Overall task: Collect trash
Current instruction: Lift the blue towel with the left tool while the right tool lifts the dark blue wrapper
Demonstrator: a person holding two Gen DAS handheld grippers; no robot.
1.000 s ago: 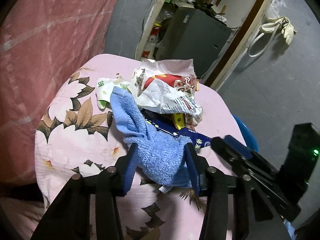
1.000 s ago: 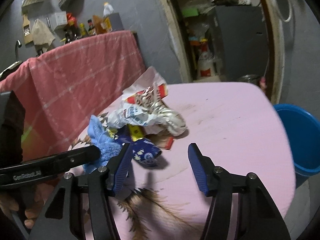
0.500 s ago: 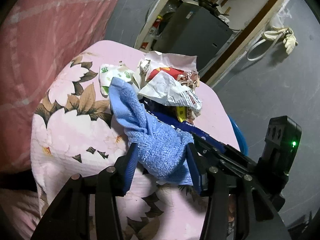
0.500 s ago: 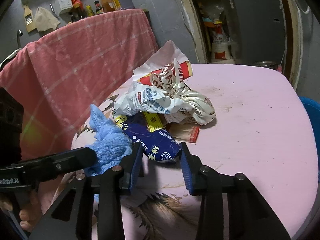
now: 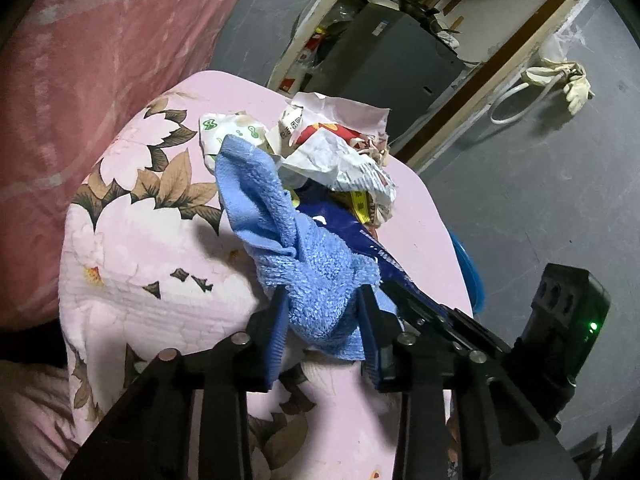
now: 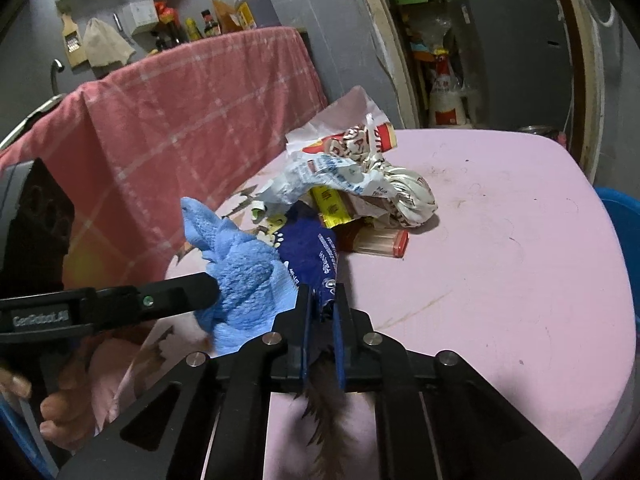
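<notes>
A pile of trash lies on the pink flowered tablecloth (image 6: 500, 280): a crumpled white and red wrapper (image 6: 352, 172), a yellow packet (image 6: 330, 204), a small red-capped box (image 6: 380, 242) and a dark blue wrapper (image 6: 310, 254). My left gripper (image 5: 322, 320) is shut on a light blue cloth (image 5: 308, 268), also visible in the right wrist view (image 6: 244, 272). My right gripper (image 6: 322, 304) is shut on the near end of the dark blue wrapper (image 5: 360, 240). The two grippers sit side by side at the pile's near edge.
A blue bucket (image 6: 624, 216) stands beyond the table's right edge. A pink checked cloth (image 6: 180, 120) covers furniture at the left. A doorway with a grey cabinet (image 6: 512, 40) is behind. The table's right half (image 6: 520, 320) is bare pink cloth.
My right gripper moved in toward the pile and closed its jaws on the dark blue wrapper. My left gripper kept hold of the blue cloth and shifted slightly.
</notes>
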